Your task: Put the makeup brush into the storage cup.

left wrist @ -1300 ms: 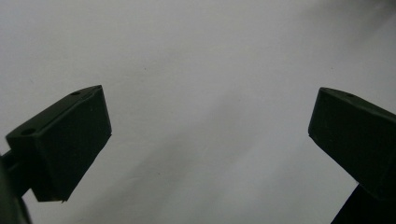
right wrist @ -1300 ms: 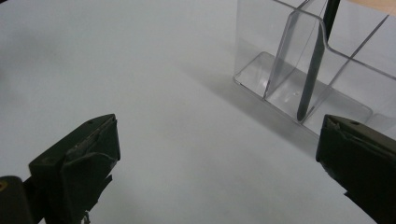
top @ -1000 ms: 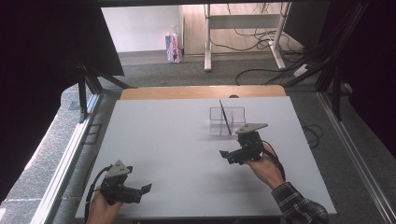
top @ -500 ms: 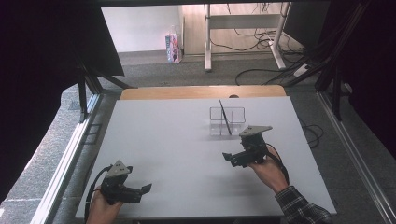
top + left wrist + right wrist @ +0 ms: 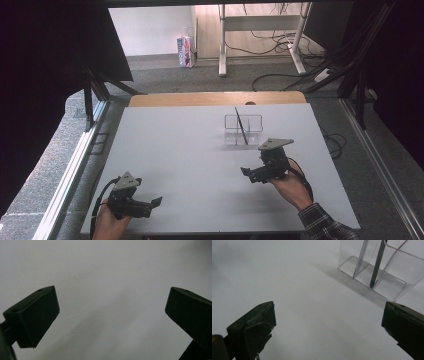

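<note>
My left gripper [image 5: 156, 201] rests by the table's [image 5: 175, 145] near edge, fingers apart, empty. My right gripper [image 5: 245, 171] hovers mid-table, fingers apart. Beyond it, the pen [image 5: 377, 263] leans in the clear holder [image 5: 243, 131]; a careless swing could topple both. Open room lies leftward.

Wide, flat, pale grey rectangular table top [image 5: 190, 150] across the middle of the high view, with a light wooden strip [image 5: 215, 98] along its far edge. Right of centre — a small clear plastic divided holder [image 5: 243, 131], standing directly on the grey surface, a thin dark stick [image 5: 242, 126] leaning inside.
</note>
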A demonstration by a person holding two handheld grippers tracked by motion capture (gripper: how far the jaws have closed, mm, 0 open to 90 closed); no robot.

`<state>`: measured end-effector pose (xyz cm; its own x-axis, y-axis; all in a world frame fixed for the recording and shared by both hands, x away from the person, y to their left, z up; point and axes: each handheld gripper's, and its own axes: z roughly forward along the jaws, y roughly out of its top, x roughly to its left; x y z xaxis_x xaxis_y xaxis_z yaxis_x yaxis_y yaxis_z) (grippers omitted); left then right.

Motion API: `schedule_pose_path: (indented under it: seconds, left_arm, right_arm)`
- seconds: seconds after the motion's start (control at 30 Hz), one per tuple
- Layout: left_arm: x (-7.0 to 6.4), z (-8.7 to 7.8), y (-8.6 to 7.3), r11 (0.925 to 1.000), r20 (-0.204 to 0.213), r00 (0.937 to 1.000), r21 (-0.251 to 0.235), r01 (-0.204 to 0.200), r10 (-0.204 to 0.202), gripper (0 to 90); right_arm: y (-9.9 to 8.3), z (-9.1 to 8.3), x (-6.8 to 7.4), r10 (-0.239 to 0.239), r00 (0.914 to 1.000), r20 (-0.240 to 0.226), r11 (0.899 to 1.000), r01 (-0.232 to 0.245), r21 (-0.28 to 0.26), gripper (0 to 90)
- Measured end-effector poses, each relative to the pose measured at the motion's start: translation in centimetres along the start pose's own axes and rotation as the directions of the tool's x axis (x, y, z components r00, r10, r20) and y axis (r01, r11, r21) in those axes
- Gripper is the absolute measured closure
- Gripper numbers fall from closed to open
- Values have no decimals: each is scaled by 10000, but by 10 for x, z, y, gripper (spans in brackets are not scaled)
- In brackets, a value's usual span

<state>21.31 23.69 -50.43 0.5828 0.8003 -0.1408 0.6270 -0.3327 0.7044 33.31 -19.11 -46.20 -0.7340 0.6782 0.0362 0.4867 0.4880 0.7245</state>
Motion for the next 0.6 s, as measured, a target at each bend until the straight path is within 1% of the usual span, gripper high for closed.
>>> schedule_pose_path:
  seconds: [0.33, 0.6]
  left_arm:
    - [2, -1, -1, 10000, -94, 9999, -38, 34, -34, 0]
    - [2, -2, -1, 10000, -137, 9999, -41, 25, -26, 0]
  right_arm:
    - [-7, -4, 1, 27, 9999, -125, 10000, -27, 3, 0]
    - [-12, -9, 2, 34, 10000, -84, 10000, -34, 76, 0]
